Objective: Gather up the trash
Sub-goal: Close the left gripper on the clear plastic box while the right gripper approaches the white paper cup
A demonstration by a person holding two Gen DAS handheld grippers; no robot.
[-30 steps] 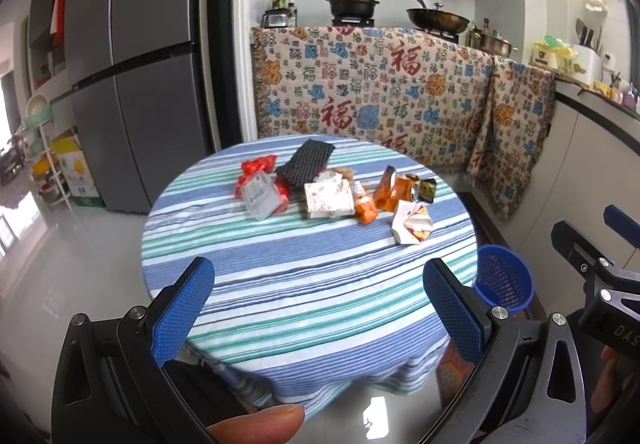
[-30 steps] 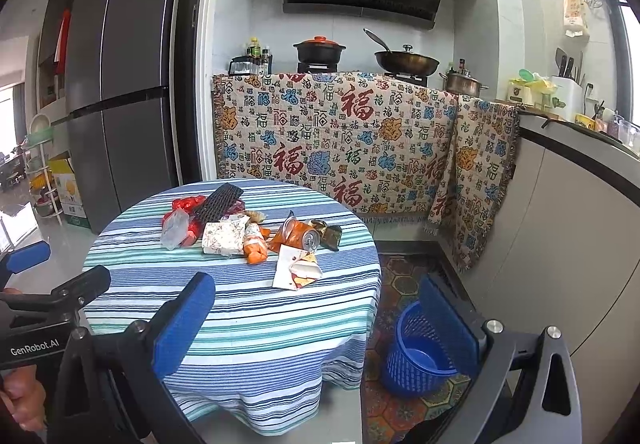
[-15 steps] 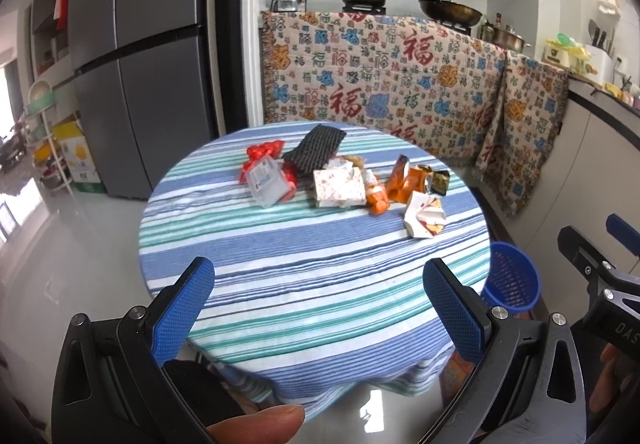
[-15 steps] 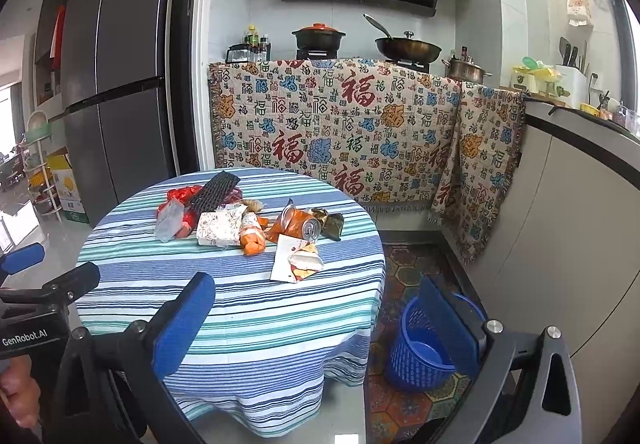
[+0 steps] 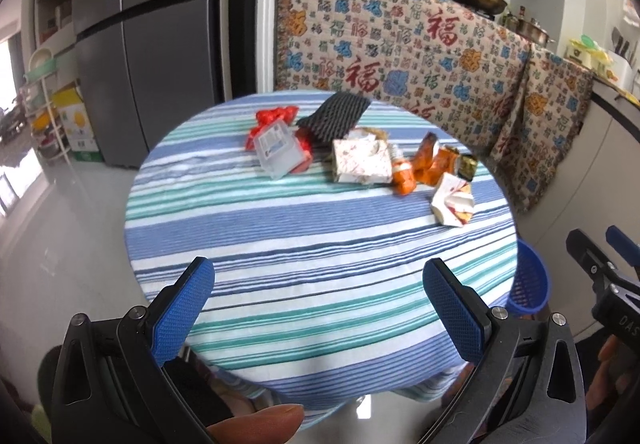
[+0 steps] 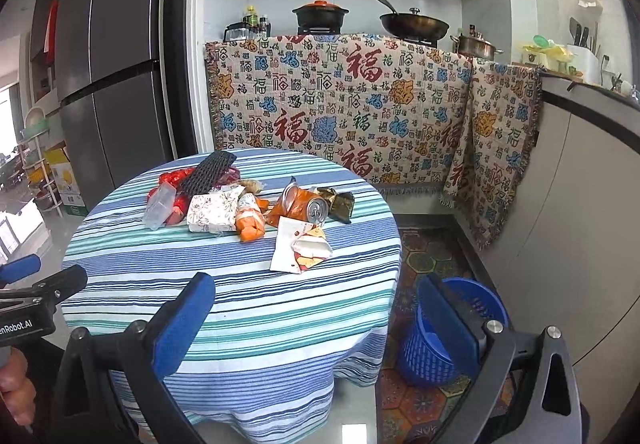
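Trash lies in a row across the far half of the round striped table [image 5: 280,244] [image 6: 240,304]: a clear plastic box [image 5: 278,150] on red wrapping, a black mesh piece [image 5: 334,116], a white patterned packet [image 5: 362,162] [image 6: 212,212], an orange wrapper [image 6: 249,222], a crushed orange can [image 6: 304,206], and a torn white carton [image 5: 452,200] [image 6: 300,250]. A blue basket [image 6: 448,332] [image 5: 528,286] stands on the floor right of the table. My left gripper [image 5: 320,312] is open over the near table edge. My right gripper [image 6: 316,324] is open, holding nothing, short of the table.
A grey fridge [image 6: 116,84] stands behind the table on the left. A cloth-draped counter [image 6: 360,112] with pots runs along the back, with white cabinets [image 6: 580,204] on the right. A patterned rug [image 6: 424,264] lies under the basket. A shelf rack [image 5: 44,112] stands far left.
Both grippers have moved closer to the table, so the trash looms larger. Neither has closed, and nothing on the table has shifted.
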